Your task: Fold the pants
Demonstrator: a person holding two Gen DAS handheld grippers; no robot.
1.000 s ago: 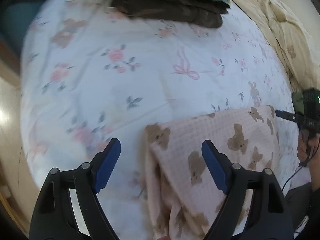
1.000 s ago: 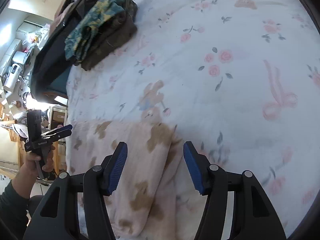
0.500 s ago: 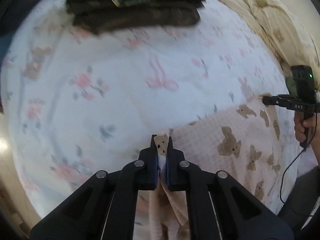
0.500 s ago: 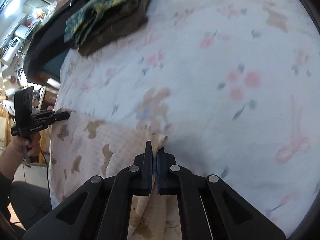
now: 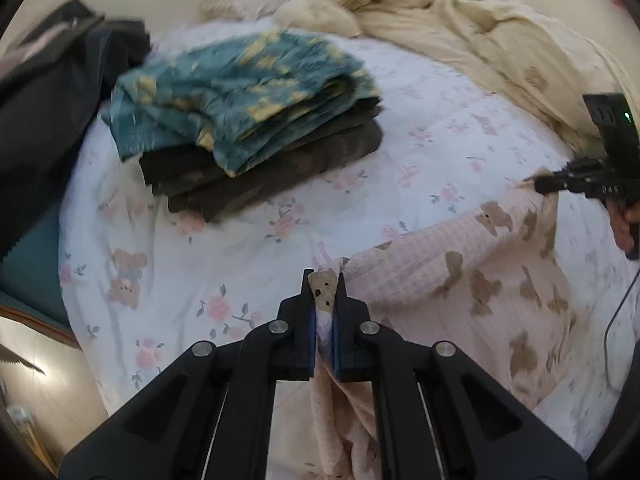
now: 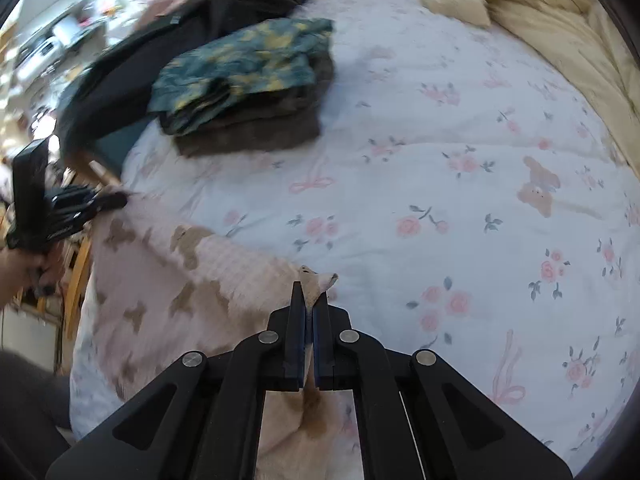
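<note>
The pink pants with brown bear print [image 5: 472, 280] lie at the near edge of the bed, and also show in the right wrist view [image 6: 192, 280]. My left gripper [image 5: 324, 280] is shut on one corner of the pants and holds it raised off the sheet. My right gripper [image 6: 308, 292] is shut on the other corner. Each gripper shows in the other's view: the right one [image 5: 560, 182] at the far right, the left one [image 6: 100, 202] at the far left. The fabric edge stretches between them.
A stack of folded clothes, teal and yellow print on dark brown [image 5: 248, 120], lies on the floral bed sheet [image 5: 208, 264] at the back left. A cream duvet [image 5: 480, 40] is bunched along the back right. Dark garments [image 6: 168, 40] lie at the left edge.
Both grippers were open over the pants' corners, then shut on them. They have since lifted the corners and tilted up, so more of the far bed shows.
</note>
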